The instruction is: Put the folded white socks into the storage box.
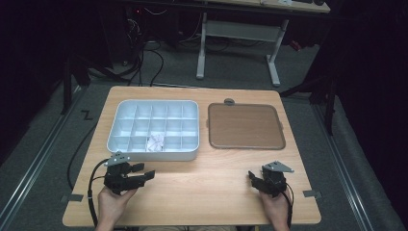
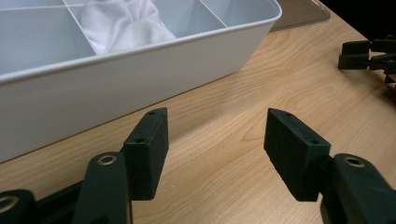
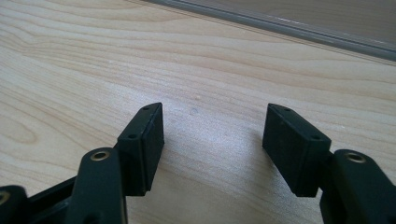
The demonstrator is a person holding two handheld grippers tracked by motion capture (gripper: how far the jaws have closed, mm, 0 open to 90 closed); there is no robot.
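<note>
A white divided tray [image 1: 118, 139] lies on the wooden table at the middle left, with a crumpled white cloth [image 1: 156, 142] in one compartment of its front row. In the left gripper view the tray's wall [image 2: 116, 79] and the cloth [image 2: 123, 23] are close ahead. My left gripper [image 1: 146, 172] rests low at the table's front left, just in front of the tray, open with nothing between its jaws [image 2: 215, 135]. My right gripper [image 1: 252, 177] sits at the front right, open and empty over bare wood [image 3: 212, 128].
A brown flat lid [image 1: 245, 126] with a clear rim lies to the right of the tray; its edge [image 3: 280, 23] runs across the top of the right gripper view. A table's legs and cables stand on the floor beyond. The right gripper's jaws appear far right in the left gripper view [image 2: 369, 53].
</note>
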